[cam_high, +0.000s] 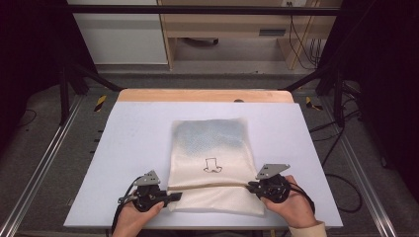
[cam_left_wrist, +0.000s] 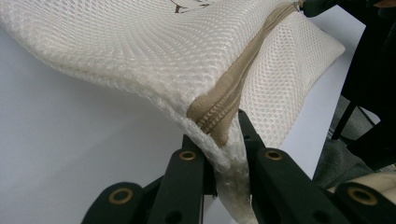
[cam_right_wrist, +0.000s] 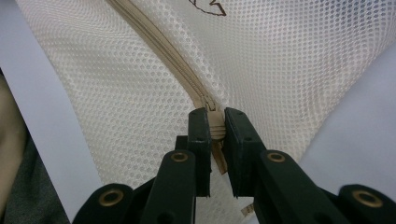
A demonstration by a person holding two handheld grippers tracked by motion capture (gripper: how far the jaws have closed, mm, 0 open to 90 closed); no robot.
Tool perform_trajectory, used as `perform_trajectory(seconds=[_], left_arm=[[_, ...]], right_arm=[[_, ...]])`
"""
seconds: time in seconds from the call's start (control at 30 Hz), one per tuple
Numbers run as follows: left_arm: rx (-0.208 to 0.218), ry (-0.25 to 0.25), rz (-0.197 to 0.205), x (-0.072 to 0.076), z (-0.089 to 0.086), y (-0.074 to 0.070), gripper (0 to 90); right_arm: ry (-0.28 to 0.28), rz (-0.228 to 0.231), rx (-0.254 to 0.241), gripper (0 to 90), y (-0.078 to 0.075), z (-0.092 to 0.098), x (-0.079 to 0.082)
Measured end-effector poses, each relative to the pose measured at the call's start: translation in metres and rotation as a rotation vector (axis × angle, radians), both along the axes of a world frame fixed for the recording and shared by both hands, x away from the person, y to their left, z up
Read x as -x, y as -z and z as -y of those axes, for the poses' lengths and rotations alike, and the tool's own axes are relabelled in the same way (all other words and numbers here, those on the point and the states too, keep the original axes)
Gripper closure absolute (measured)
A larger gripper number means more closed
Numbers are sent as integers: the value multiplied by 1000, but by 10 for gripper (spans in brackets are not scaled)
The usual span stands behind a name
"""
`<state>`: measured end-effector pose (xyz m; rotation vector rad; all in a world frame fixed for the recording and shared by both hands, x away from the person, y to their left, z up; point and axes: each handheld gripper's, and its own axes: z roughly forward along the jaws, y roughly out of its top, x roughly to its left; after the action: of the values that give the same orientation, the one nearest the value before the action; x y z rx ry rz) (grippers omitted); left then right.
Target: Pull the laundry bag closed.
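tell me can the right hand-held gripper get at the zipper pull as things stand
Probably yes: the right hand-held gripper is already shut on the zipper end of the mesh bag, with nothing in between.

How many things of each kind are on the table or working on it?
Mesh bag with zipper: 1
Grippers, left gripper and right gripper, both shut on the bag's zipper seam: 2
Table: 1
Total: 4

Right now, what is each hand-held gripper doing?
Left hand-held gripper: shut on the mesh laundry bag at its zipper end.
Right hand-held gripper: shut on the bag's zipper.
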<state>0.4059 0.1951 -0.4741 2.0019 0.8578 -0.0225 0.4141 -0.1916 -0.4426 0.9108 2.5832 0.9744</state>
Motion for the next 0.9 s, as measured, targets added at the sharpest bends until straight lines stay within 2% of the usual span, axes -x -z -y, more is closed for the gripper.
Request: perform_trajectory(seconds=[0.9], left_arm=[[8, -16, 19, 0, -3, -4, 838]], right_arm=[[32, -8, 11, 817, 2, 10, 0]])
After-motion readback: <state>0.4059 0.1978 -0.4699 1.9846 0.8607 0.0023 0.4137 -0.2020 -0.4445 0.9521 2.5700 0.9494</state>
